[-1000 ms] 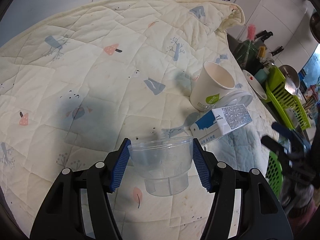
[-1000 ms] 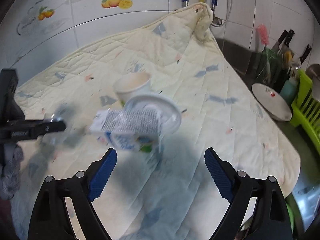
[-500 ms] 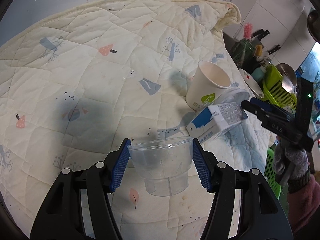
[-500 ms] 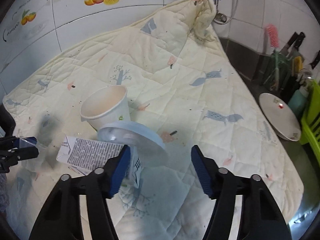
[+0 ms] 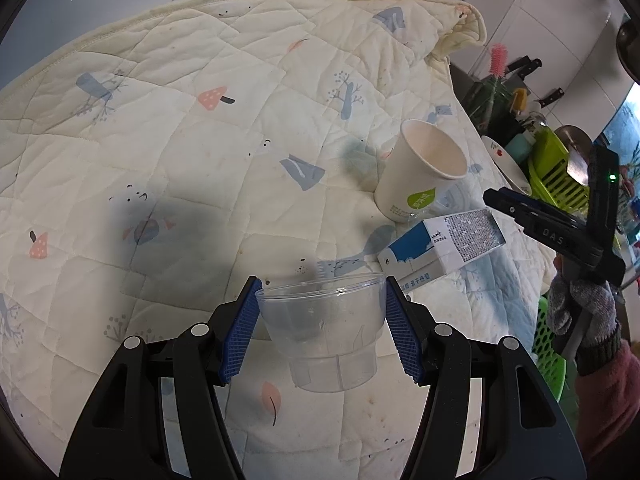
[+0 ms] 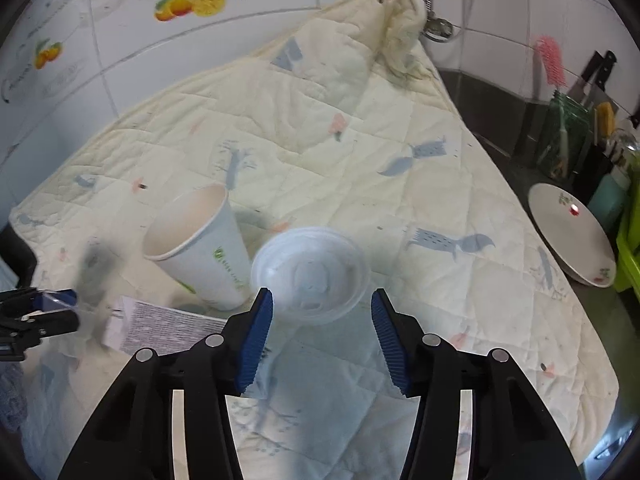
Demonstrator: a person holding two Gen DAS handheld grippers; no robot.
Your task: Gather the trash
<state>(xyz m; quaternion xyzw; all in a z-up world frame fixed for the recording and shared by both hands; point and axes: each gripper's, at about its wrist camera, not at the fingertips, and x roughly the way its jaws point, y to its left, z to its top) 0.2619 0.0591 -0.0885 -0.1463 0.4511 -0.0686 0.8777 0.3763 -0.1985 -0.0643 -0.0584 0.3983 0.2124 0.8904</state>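
A clear plastic cup (image 5: 326, 336) is being pinched at its rim between the 2 blue pads of the left gripper (image 5: 322, 328), and it is being held upright and off the quilt (image 5: 192, 160), probably so that it is being kept out of the way as collected trash while the other hand works.

The jaws of the right gripper (image 6: 320, 338) are being closed, with the near edge of a translucent plastic lid (image 6: 310, 276) lying just ahead of and between the pads; no pad is seen pressing on it yet, so the lid is being approached edge-on, judged the easier way to catch a flat disc.

The lid is looking round, shallow and milky, with a raised rim. Just to the left of the right jaws, a white paper cup (image 6: 200, 246) with a green mark is being leaned on a blue-and-white carton (image 5: 440, 242), which is lying flat on the quilt-covered bench.
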